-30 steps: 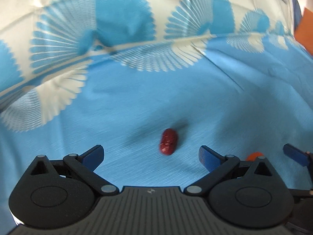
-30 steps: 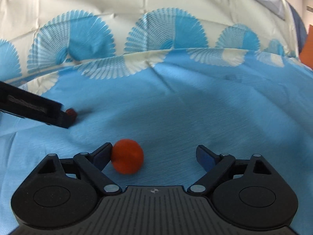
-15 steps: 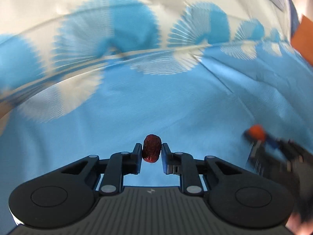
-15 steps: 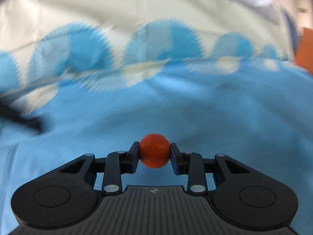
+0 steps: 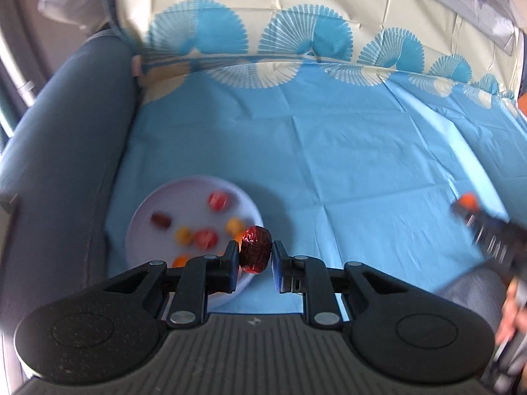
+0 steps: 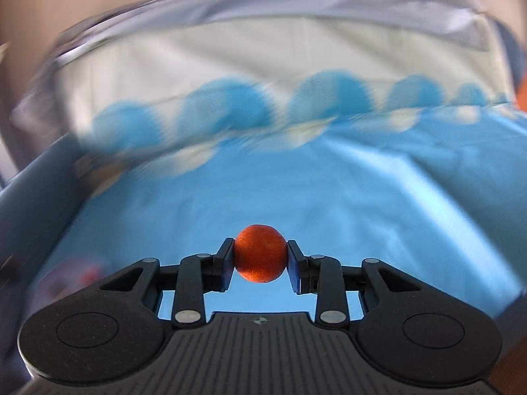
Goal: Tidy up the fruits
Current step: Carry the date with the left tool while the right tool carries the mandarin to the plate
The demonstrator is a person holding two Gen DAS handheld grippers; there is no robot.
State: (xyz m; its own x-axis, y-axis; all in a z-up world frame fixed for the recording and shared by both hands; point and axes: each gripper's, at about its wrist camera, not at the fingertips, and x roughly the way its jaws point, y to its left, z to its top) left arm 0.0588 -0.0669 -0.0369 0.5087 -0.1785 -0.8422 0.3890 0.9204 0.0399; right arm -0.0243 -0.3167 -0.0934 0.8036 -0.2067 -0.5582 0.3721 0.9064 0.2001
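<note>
Blue fan-patterned cloth (image 5: pixel 346 151), grey sofa arm (image 5: pixel 66 125)

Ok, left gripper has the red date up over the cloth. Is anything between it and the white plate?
Nothing visible blocks it. The red date, pinched in the left gripper, hangs by the right rim of the white plate. Small red and orange fruits already lie on the plate, but bare spots show between them.
</note>
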